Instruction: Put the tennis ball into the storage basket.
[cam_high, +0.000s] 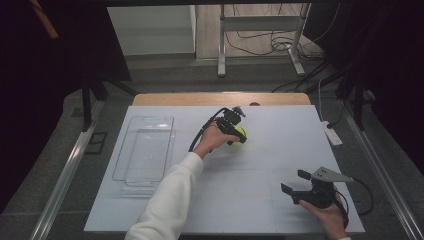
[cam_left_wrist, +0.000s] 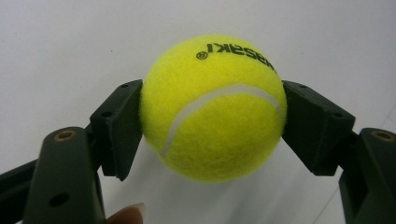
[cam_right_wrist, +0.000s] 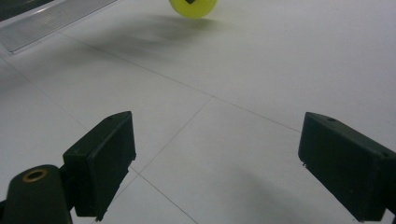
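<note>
Between the left claw pads, yellow tennis ball, upside-down black lettering partly legible

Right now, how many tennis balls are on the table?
1. The tennis ball sits near the table's middle, clamped between the left gripper's jaws, right of the clear tray. Nothing in view could hide another.

One yellow tennis ball, one clear plastic tray, one white table — and two black handheld grippers, the left gripper and right gripper
</note>
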